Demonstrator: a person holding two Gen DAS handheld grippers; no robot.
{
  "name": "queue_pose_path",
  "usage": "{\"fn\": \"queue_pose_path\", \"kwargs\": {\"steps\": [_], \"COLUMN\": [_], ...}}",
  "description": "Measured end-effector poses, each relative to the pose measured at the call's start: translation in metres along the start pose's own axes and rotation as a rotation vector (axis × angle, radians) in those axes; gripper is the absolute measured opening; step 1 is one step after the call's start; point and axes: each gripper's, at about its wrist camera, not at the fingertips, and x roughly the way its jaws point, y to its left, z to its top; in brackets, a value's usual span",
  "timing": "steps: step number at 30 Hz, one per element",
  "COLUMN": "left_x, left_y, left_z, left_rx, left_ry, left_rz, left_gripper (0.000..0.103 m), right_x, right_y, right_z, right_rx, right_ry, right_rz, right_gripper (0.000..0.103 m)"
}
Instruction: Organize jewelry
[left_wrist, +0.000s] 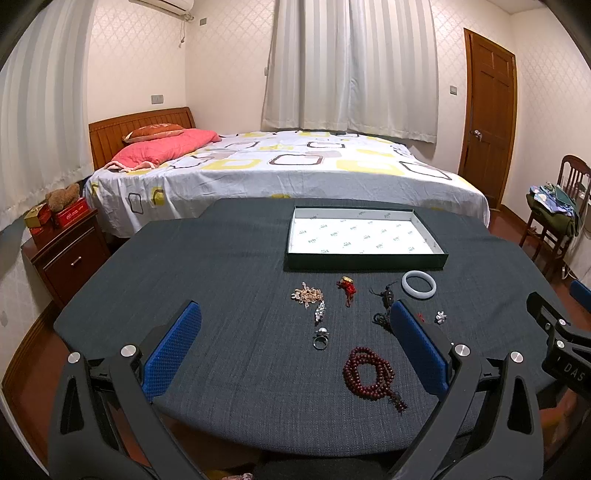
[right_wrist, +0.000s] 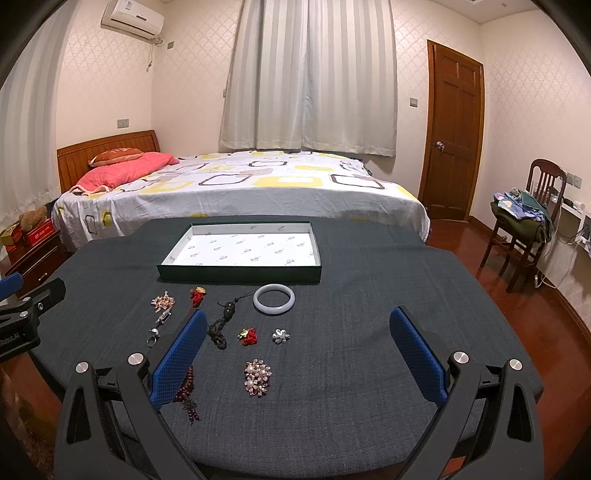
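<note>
Tray (right_wrist: 240, 272) holds only printed liner (jewelry on cloth (right_wrist: 369, 332)).

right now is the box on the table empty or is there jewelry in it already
Empty. The box shows only its bare printed lining in both views, and the jewelry, such as the white bangle, lies on the table outside it.

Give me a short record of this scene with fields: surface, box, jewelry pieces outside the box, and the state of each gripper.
surface: dark grey cloth table
box: shallow green tray box, white lining, nothing inside
jewelry on the cloth: white bangle, dark red bead string, ring, pearl brooch, silver flower brooch, black cord pendant, red knot charm
left gripper: open, holds nothing, above the near table edge
right gripper: open, holds nothing
</note>
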Motion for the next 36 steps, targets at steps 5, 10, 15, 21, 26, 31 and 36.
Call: {"fn": "queue_pose_path", "kwargs": {"steps": [5,10,15,21,26,31,36], "left_x": [0.0002,-0.0001,0.0002,0.0002,0.0002,0.0003,0.0005], "left_y": [0.0003,0.0002,0.0008,0.0004,0.0007,0.0007,0.0001], "left_z": [0.0001,-0.0001,0.0006,0.0010,0.0013,0.0013,-0.0018], "left_rx": [-0.003,-0.001,-0.003,-0.001,-0.002,-0.004,-0.005], "left_ry": [0.001,0.000,0.001,0.002,0.001,0.003,0.004], "left_rz": [-0.001,-0.002,-0.003,-0.003,-0.002,-0.003,-0.003], "left_gripper": [0.100,0.100,0.100,0.100,0.100,0.100,0.100], "right_x": [-0.0010,-0.0015,-0.0024,-0.0015,-0.0022,-0.0019,-0.0019], "right_y": [0.0016,0.0017,0.0029,0.0018,0.0028,0.0026,0.0030], "right_z": [0.0002,0.0002,0.0004,0.0001,0.0002,0.0001,0.0001], "right_rx": [0.000,0.000,0.001,0.000,0.001,0.000,0.000], "right_ry": [0.001,0.001,0.002,0.001,0.000,0.001,0.002], "right_rz": [0.001,0.002,0.002,0.002,0.003,0.004,0.005], "right_gripper": [0.096,0.096,0.096,0.096,0.096,0.096,0.096]}}
